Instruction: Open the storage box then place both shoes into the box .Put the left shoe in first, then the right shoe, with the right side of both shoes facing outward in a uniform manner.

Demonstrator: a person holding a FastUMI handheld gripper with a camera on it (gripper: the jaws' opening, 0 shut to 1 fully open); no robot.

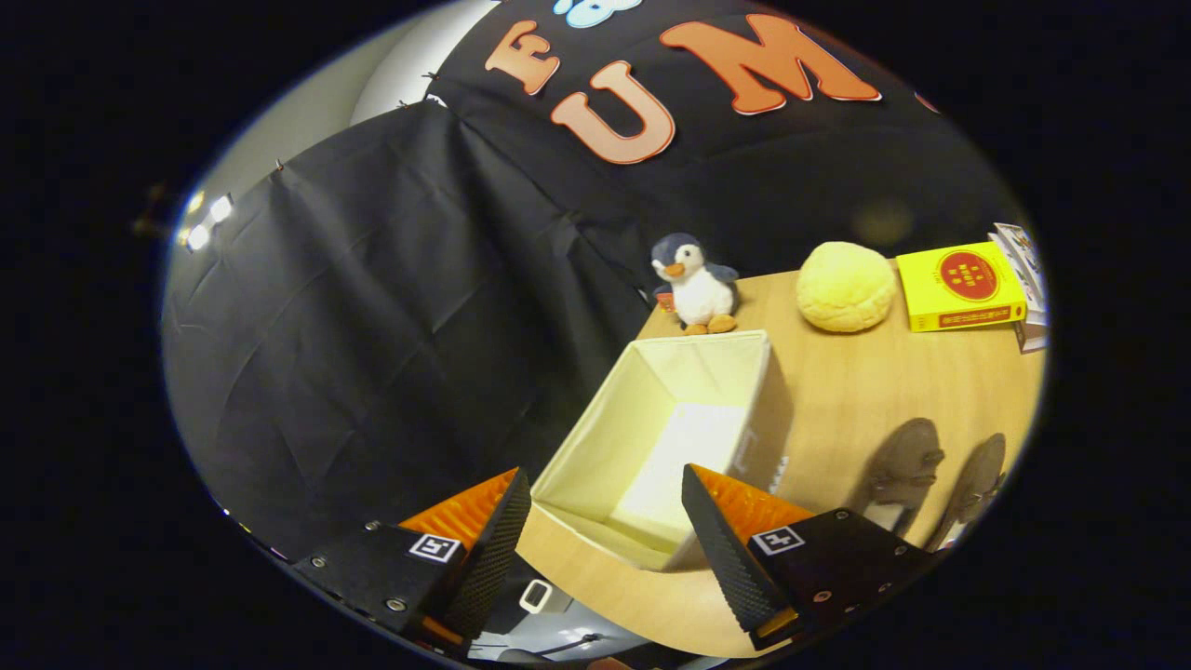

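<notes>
A cream fabric storage box [595, 437] stands open on the wooden table [893, 391], its inside bare. My gripper [605, 507] hovers above the box's near edge, fingers spread wide apart with nothing between them; the left finger is over the table's edge, the right finger over the box's near right corner. Two brown loafers lie side by side to the right of the box: one shoe [901, 465] nearer the box, the other shoe [977, 479] farther right. Their near ends are hidden behind my right finger.
A plush penguin [696, 284] sits beyond the box at the table's far corner. A yellow round plush [845, 286], a yellow book [963, 286] and more books [1023, 279] lie along the far edge. The table ends to the left of the box.
</notes>
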